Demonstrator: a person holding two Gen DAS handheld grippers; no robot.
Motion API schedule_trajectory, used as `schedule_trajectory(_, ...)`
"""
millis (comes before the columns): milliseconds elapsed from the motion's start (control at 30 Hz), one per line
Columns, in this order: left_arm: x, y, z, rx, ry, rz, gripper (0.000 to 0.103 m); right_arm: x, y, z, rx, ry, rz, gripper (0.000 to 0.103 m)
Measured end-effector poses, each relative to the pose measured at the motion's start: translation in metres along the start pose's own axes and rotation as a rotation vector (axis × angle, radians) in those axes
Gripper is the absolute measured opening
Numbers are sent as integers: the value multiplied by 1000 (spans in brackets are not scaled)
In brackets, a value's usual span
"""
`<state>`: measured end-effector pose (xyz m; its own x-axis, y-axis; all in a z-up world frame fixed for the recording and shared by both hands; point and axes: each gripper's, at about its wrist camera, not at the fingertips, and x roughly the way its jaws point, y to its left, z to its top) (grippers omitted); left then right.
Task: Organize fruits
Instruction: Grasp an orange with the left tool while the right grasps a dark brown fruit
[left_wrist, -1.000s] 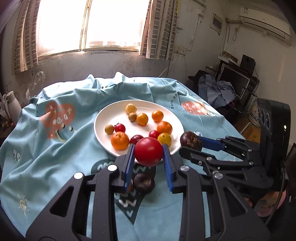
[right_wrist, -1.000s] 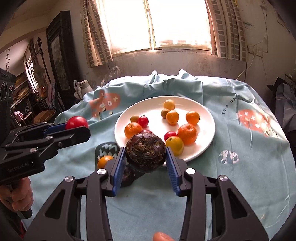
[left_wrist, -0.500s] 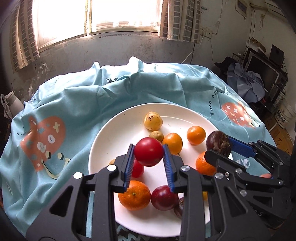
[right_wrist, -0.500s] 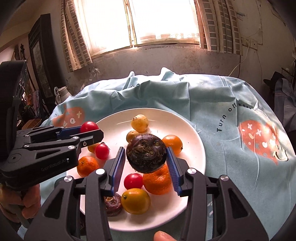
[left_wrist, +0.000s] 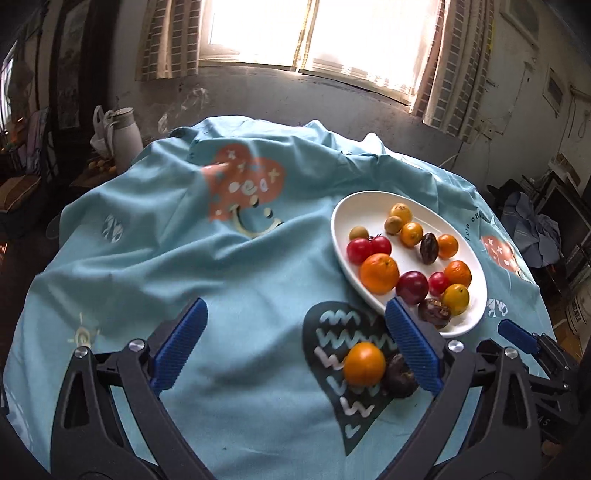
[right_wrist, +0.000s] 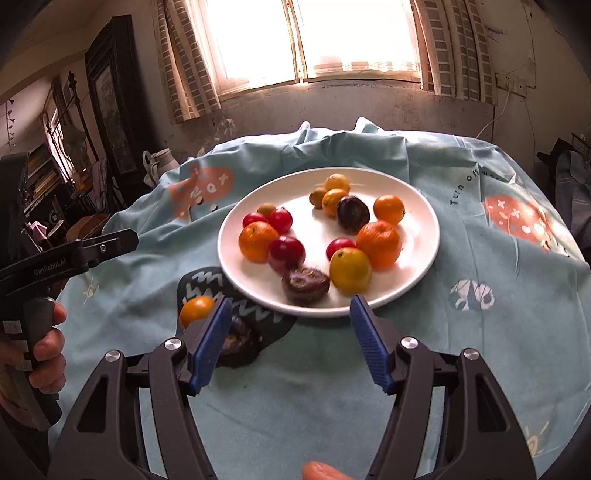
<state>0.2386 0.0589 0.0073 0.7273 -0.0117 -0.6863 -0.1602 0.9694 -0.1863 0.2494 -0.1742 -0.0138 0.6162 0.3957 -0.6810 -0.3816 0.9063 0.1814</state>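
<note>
A white plate (right_wrist: 421, 206) on the blue cloth holds several fruits: oranges, red tomatoes, yellow fruits and two dark passion fruits (right_wrist: 352, 213); it also shows in the left wrist view (left_wrist: 354, 206). An orange fruit (left_wrist: 364, 363) and a dark passion fruit (left_wrist: 399, 376) lie on the cloth in front of the plate, also in the right wrist view (right_wrist: 195, 310). My left gripper (left_wrist: 295, 347) is open and empty, left of the plate. My right gripper (right_wrist: 290, 343) is open and empty, just before the plate's near rim.
A round table under a blue printed cloth (left_wrist: 166, 258) with folds at the back. A white jug (left_wrist: 123, 133) stands beyond the far left edge. A wall and window lie behind. Clutter and furniture stand at the right (left_wrist: 554, 221).
Both grippers have opened and pulled back from over the plate. The red tomato and the dark passion fruit they held now lie on the plate. The left gripper has swung left.
</note>
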Motion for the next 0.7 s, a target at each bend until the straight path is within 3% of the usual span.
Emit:
schedule_trajectory(100,5,20,-24,-52,-8,11,99,17,23,-20,-74,81,-10,67)
schedule_trajectory(167,16,28,-28,-76,47,30,99,26,36,-26,-122,113,-18,67)
schedule_trajectory(233,16,32,-25,-94,24,19,99,34,44,-27,-149,127,-34,67)
schedule_trajectory(333,8,32,-27,-81,-18,80,99,44,47,-27,-167,149,-53,67)
schedule_trajectory(700,0,31,-24,-90,-24,29,99,73,61,-23,-225,199,-68,67)
